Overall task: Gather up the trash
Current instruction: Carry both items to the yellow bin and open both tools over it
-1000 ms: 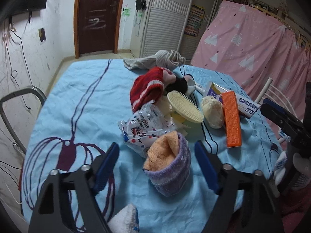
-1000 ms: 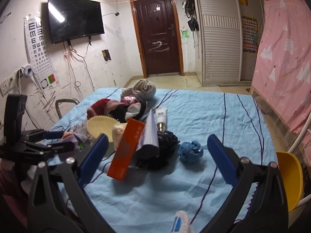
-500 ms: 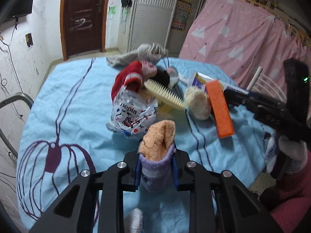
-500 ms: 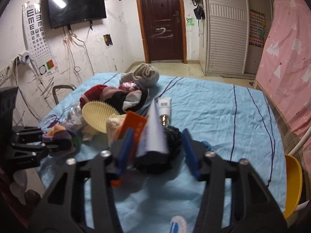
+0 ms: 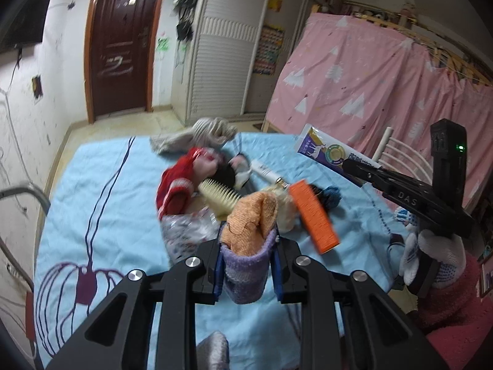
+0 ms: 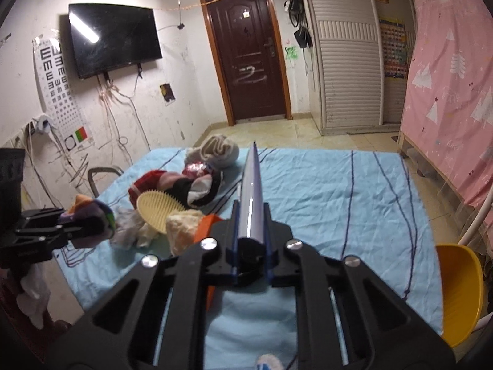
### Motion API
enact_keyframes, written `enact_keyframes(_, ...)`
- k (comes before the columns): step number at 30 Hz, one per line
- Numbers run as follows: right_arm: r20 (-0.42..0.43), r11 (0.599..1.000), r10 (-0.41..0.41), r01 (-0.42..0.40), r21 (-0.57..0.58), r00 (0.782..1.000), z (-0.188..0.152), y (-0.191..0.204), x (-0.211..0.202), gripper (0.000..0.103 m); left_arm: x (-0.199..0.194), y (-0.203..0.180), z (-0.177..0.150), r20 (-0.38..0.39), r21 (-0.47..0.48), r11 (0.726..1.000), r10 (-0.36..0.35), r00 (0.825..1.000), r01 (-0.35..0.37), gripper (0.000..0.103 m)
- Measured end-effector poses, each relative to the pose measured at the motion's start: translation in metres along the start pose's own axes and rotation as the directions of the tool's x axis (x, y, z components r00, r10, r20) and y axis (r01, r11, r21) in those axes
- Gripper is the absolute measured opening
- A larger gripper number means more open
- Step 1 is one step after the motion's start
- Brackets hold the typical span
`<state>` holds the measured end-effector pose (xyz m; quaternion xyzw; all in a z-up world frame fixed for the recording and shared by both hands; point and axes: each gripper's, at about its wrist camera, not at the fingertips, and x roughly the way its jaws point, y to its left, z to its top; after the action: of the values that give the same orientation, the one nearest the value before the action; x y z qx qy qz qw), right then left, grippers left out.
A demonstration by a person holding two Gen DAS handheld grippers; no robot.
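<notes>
My left gripper (image 5: 248, 265) is shut on a rolled purple and orange sock bundle (image 5: 248, 240) and holds it above the blue sheet (image 5: 107, 203). The bundle also shows in the right wrist view (image 6: 92, 219). My right gripper (image 6: 251, 246) is shut on a flat white and purple tube (image 6: 252, 197), lifted off the sheet; the tube shows in the left wrist view (image 5: 326, 152). On the sheet lie an orange box (image 5: 314, 215), a crinkled plastic wrapper (image 5: 188, 231), a yellow brush (image 5: 218, 197) and a small white tube (image 5: 268, 174).
A red and black clothes heap (image 5: 191, 175) and a grey knit bundle (image 5: 200, 134) lie further back. A yellow bin (image 6: 459, 289) stands right of the bed. A metal chair frame (image 5: 24, 194) stands at the left. A pink curtain (image 5: 369, 92) hangs at the right.
Both grippers shut from open: the left on the sock bundle, the right on the tube. Both have since lifted their items off the sheet.
</notes>
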<state>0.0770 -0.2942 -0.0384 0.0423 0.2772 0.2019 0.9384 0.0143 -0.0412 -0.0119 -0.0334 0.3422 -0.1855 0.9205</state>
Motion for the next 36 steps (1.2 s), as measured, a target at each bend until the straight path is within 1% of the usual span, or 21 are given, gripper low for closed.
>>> enact_keyframes(4, 0.039, 0.999, -0.027, 0.026, 0.029, 0.999, 0.004, -0.017, -0.013, 0.012, -0.003, -0.018, 0.014, 0.041, 0.051, 0.998, -0.027, 0.999, 0.025, 0.015)
enact_keyframes(10, 0.084, 0.990, -0.110, 0.102, 0.094, 0.990, 0.002, -0.054, -0.040, 0.012, 0.010, -0.049, 0.037, 0.061, 0.119, 0.991, -0.073, 0.995, 0.066, 0.015)
enact_keyframes(13, 0.093, 0.981, -0.155, 0.141, 0.136, 0.984, -0.004, -0.078, -0.052, 0.012, 0.022, -0.069, 0.051, 0.058, 0.136, 0.985, -0.119, 0.991, 0.110, 0.015)
enact_keyframes(18, 0.084, 0.953, -0.248, 0.227, 0.203, 0.965, -0.016, -0.121, -0.070, 0.012, 0.047, -0.121, 0.073, 0.039, 0.197, 0.963, -0.196, 0.980, 0.185, 0.015)
enact_keyframes(21, 0.076, 0.932, -0.305, 0.281, 0.231, 0.949, -0.022, -0.144, -0.077, 0.012, 0.067, -0.157, 0.085, 0.021, 0.231, 0.941, -0.259, 0.966, 0.247, 0.015)
enact_keyframes(22, 0.072, 0.920, -0.332, 0.307, 0.243, 0.940, -0.024, -0.153, -0.080, 0.012, 0.073, -0.165, 0.087, 0.014, 0.236, 0.936, -0.273, 0.962, 0.262, 0.015)
enact_keyframes(25, 0.051, 0.890, -0.392, 0.365, 0.273, 0.918, -0.032, -0.176, -0.084, 0.012, 0.102, -0.199, 0.096, -0.035, 0.227, 0.917, -0.328, 0.944, 0.327, 0.015)
enact_keyframes(27, 0.038, 0.875, -0.412, 0.383, 0.297, 0.910, -0.039, -0.192, -0.087, 0.012, 0.118, -0.217, 0.099, -0.069, 0.213, 0.909, -0.352, 0.933, 0.359, 0.015)
enact_keyframes(34, -0.010, 0.851, -0.417, 0.394, 0.346, 0.909, -0.055, -0.223, -0.079, 0.012, 0.175, -0.269, 0.104, -0.179, 0.201, 0.896, -0.363, 0.914, 0.395, 0.015)
enact_keyframes(35, -0.014, 0.847, -0.418, 0.396, 0.354, 0.908, -0.057, -0.228, -0.079, 0.013, 0.183, -0.277, 0.104, -0.193, 0.204, 0.894, -0.363, 0.912, 0.399, 0.015)
enact_keyframes(36, -0.023, 0.840, -0.418, 0.396, 0.371, 0.908, -0.060, -0.235, -0.078, 0.017, 0.188, -0.284, 0.104, -0.202, 0.207, 0.892, -0.363, 0.910, 0.402, 0.015)
